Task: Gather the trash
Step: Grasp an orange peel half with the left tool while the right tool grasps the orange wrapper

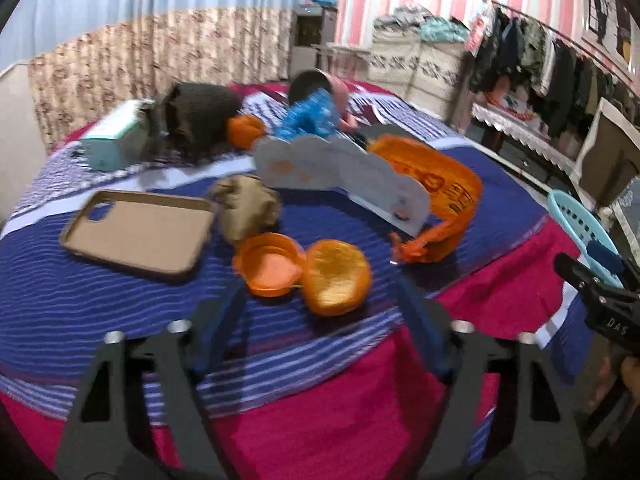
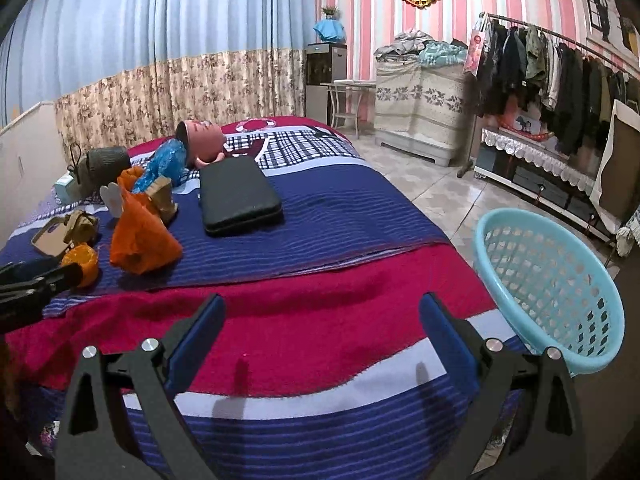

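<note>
1. Target: the orange peel (image 1: pixel 316 276) lies on the bed (image 1: pixel 120 312), lower centre of the left wrist frame, as two cupped pieces touching each other. It sits just beyond the tips of my left gripper (image 1: pixel 320 300).
2. Jaws, left: partly open, one finger on each side of the peel; no pad presses on it, nothing held.
3. Jaws, right: my right gripper (image 2: pixel 322 320) stands wide and empty over the red blanket, lower centre of the right wrist frame.
4. Destination: the light blue basket (image 2: pixel 552 280), right edge of that frame, beside the bed.
5. Procedure, as I judge it: lower until both pads bracket the nearer peel cup, then close gently; peel crushes and slips.
6. Avoid the phone case (image 1: pixel 136 232) and the crumpled brown paper (image 1: pixel 248 208), up and left of the peel.
</note>
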A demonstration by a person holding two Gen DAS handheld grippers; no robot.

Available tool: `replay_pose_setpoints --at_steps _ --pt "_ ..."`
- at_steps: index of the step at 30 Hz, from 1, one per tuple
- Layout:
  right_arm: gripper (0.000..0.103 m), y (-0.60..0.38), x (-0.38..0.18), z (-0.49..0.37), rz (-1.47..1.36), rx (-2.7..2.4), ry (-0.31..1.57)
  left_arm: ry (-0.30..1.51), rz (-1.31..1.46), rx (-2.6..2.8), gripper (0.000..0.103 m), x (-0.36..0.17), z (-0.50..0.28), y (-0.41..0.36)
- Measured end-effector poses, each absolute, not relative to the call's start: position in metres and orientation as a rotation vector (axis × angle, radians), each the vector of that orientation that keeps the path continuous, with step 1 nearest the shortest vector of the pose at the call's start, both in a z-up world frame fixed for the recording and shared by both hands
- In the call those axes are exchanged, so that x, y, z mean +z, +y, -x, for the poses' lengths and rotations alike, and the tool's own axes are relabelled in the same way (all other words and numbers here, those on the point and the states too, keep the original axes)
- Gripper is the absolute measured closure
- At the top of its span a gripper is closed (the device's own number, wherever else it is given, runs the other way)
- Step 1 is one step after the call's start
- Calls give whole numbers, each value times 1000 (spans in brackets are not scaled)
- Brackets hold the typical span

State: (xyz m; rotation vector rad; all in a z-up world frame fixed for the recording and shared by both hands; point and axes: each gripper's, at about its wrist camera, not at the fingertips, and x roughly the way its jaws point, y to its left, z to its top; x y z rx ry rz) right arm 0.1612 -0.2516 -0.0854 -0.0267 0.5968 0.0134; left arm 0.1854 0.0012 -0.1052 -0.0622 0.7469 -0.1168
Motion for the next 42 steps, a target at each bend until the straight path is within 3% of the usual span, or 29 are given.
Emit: replay_pose_setpoints --at_steps 5,6,9,22,24,26,29,32,42 --pt "8 -244 -85 -167 39 23 594 764 22 -116 55 -110 -193 -11" --pt "8 -242 -84 -168 40 29 594 770 35 -125 64 -110 -193 -8" --pt "8 -233 -81 -170 50 51 585 772 61 -138 69 -107 -190 -2" --pt "11 -169 -63 -203 68 207 563 686 73 -14 70 -71 -168 56" --pt "24 -158 -67 -209 90 228 576 688 95 -1 70 -72 -167 68" --pt "53 -152 -73 -217 93 257 617 688 105 15 70 -73 -164 76" --pt "79 -150 -84 -223 66 311 677 690 117 24 70 -73 -164 83" --pt "93 -150 -88 -218 64 330 680 681 121 25 70 -71 -162 85" --pt "100 -180 -62 -198 30 321 588 663 104 4 70 -61 -161 68"
